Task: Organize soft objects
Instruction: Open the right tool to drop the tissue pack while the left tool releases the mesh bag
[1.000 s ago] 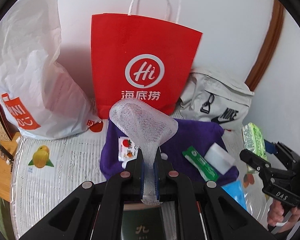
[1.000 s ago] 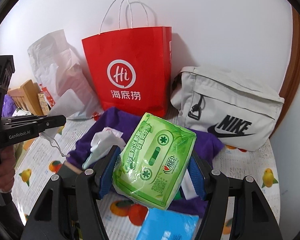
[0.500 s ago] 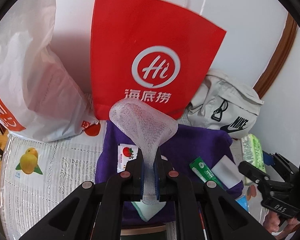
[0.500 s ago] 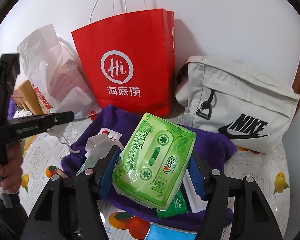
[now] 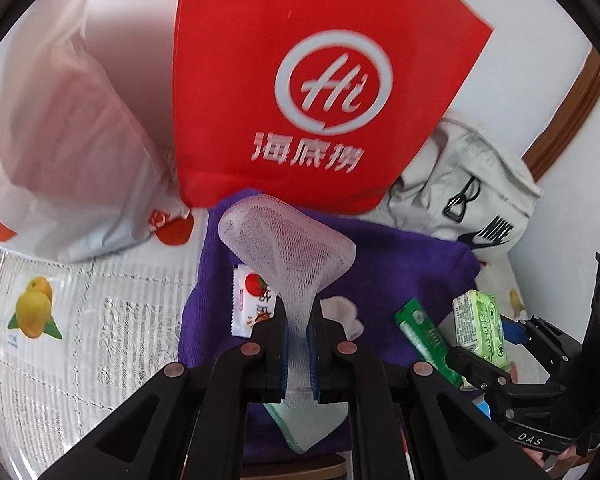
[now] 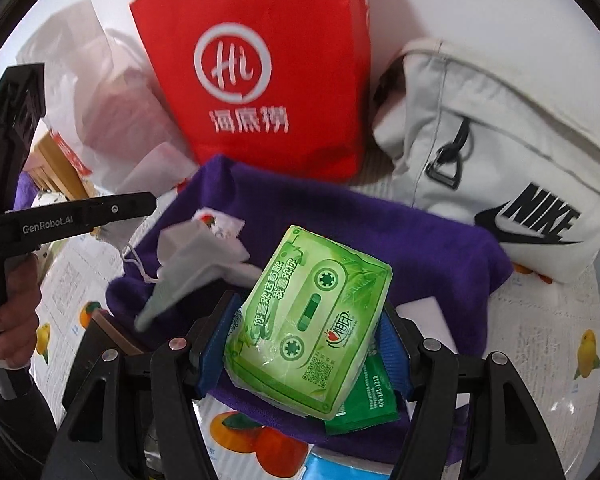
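A plain white wall (image 5: 532, 4) closes the back of the scene, evenly lit by soft daylight, with faint shadows falling on it. At its right a curved-looking brown wooden trim (image 5: 568, 108) runs up the wall. The worktop (image 5: 60, 344) wears a glossy white cover printed with oranges and yellow fruit and lines of grey text. At the far left a light wooden piece of furniture (image 6: 54, 168) shows; what it is cannot be told.

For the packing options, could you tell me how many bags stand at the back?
3: a white plastic bag on the left, a red paper bag in the middle, a white Nike bag on the right.
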